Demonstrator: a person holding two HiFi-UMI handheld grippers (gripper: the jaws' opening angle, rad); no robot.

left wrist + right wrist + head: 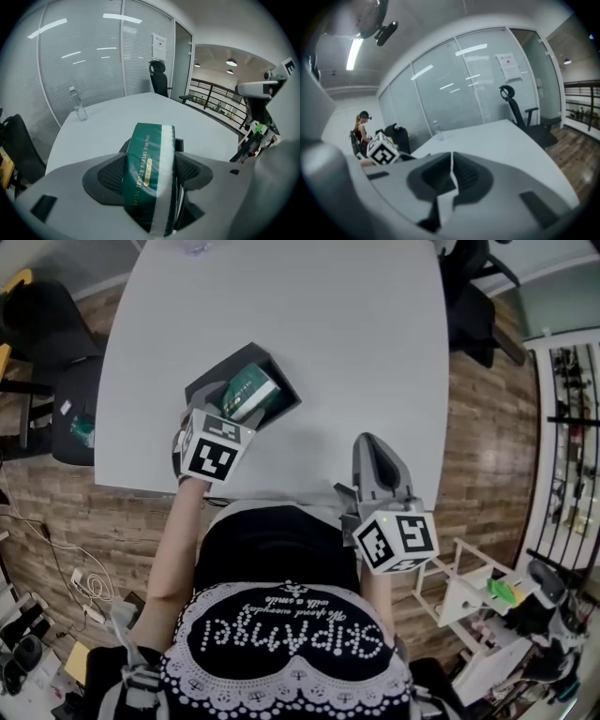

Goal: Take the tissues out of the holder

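Over the table (328, 343), left gripper (232, 411) clamps tissues (253, 387).

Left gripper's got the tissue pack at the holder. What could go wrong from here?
The soft tissue pack, pinched by the left gripper, may slip or crumple. Nothing steadies the black holder: the right gripper is shut and away from it, so the holder may drag along.

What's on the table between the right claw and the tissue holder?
Nothing; the head view shows bare table between right claw and holder.
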